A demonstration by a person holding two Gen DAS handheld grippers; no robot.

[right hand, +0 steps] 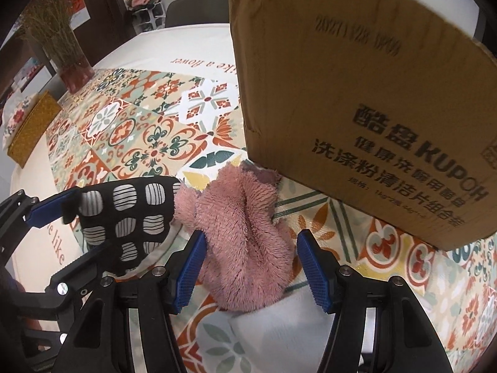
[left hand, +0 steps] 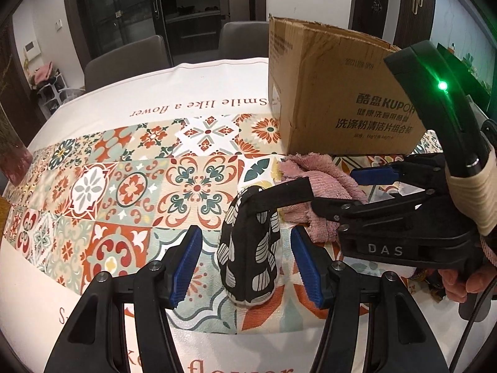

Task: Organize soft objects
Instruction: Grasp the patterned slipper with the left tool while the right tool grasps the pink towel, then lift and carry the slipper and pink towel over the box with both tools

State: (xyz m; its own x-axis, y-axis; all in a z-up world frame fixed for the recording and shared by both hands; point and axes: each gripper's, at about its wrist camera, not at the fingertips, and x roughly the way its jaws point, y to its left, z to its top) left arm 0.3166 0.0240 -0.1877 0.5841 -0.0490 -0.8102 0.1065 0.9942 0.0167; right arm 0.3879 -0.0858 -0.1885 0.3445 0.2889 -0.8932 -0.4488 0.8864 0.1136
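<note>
A: We see a brown cardboard box (left hand: 335, 90) with printed black characters standing on a table under a white cloth with colourful floral tile patterns (left hand: 130, 186). Where are the soft things?

B: The fluffy pink cloth (right hand: 248, 233) lies just in front of the box; the black pouch with white striped patches (left hand: 251, 248) sits beside it, farther from the box.

A: And our grippers?

B: The left gripper (left hand: 245, 267) straddles the pouch, the right gripper (right hand: 251, 267) the pink cloth; both stand wide, pads not pressing.

A: Beyond the box?

B: Grey chairs (left hand: 127, 62) and dark glass doors (left hand: 186, 9).
</note>
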